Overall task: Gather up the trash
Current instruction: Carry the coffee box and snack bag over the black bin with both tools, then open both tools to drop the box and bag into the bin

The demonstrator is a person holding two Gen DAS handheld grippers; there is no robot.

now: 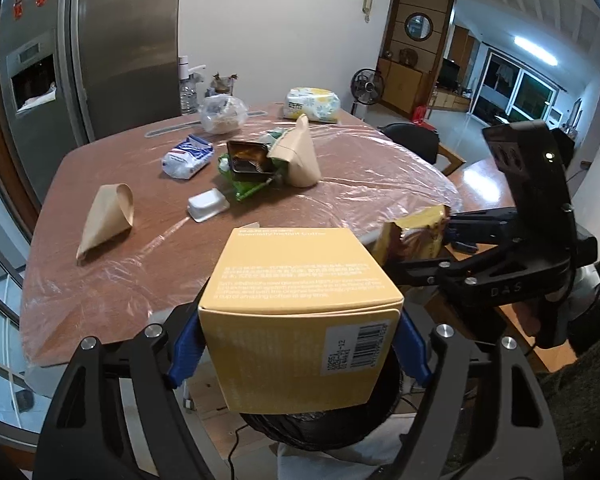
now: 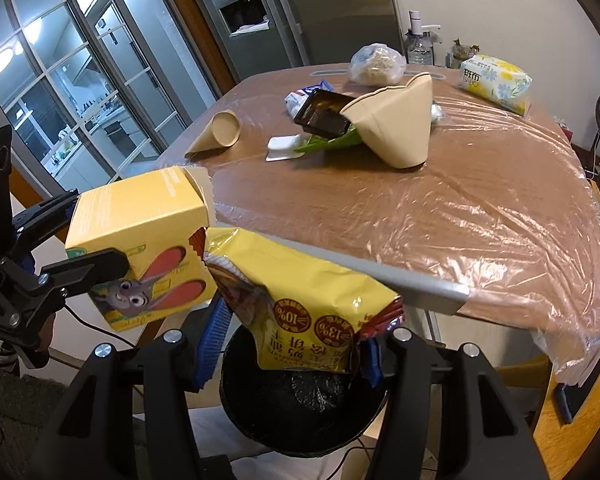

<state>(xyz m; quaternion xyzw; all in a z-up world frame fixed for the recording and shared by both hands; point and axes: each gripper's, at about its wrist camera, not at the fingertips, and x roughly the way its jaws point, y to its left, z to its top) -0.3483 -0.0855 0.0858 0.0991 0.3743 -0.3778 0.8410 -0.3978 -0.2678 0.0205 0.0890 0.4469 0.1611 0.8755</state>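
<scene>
A: Report the near field at the counter edge.

B: The left tongs (image 1: 300,352) pinch a yellow cardboard coffee box (image 1: 300,320) between blue pads (image 1: 184,356), held off the counter's near edge above a round black-lined trash bin (image 2: 300,412) on the floor. The right tongs (image 2: 288,352) pinch a yellow crinkled snack bag (image 2: 308,300) directly over the same bin. Box and bag sit just beside each other, both clear of the counter.

A: Pose of the tongs?

B: Both point forward toward the counter, side by side, the left one level with the grey counter rim (image 2: 400,276).

A: Open room beyond the rim?

B: The brown wooden counter under clear plastic film (image 2: 480,216) is bare along its near and right portions. Toward the middle lie a tan paper cone on its side (image 1: 106,220), a small white plastic tray (image 1: 207,204), a dark rectangular food tray on a green wrapper (image 1: 250,160), and a larger tan paper cone (image 2: 396,128). Farther back: a blue-white packet (image 1: 188,156), a clear bag of food (image 2: 376,64) and a tissue pack (image 2: 496,82).
</scene>
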